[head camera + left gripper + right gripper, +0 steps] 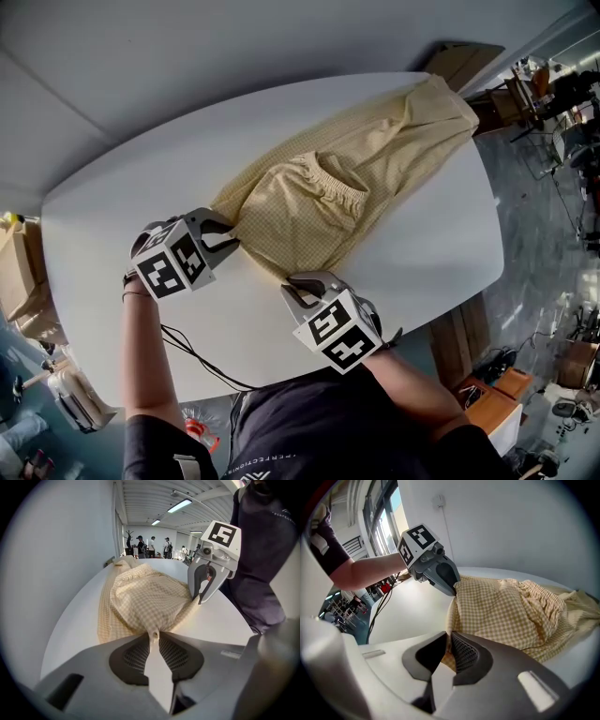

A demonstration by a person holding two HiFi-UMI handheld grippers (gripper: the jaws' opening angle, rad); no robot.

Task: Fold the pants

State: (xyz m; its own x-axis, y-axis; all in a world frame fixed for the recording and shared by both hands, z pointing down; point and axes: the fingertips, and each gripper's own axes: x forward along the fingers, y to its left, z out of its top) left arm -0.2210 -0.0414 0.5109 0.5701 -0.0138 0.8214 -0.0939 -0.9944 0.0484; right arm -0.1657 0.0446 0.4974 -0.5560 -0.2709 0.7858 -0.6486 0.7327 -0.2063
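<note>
Pale yellow checked pants (375, 159) lie diagonally on the white oval table (141, 187), their gathered elastic waistband (330, 184) near the middle of the heap. My left gripper (232, 244) is at the near left corner of the cloth and is shut on a pinch of the pants (140, 597); the fabric is squeezed between its pads (153, 637). My right gripper (291, 284) holds the near right corner, shut on the pants (511, 611), with cloth caught between its jaws (449, 641). Each gripper shows in the other's view: the right gripper (202, 592), the left gripper (451, 590).
A brown cardboard piece (464, 61) sits past the table's far end. Boxes and gear (562, 112) crowd the floor on the right. A black cable (192, 354) trails off the near table edge. People (152, 545) stand far back in the room.
</note>
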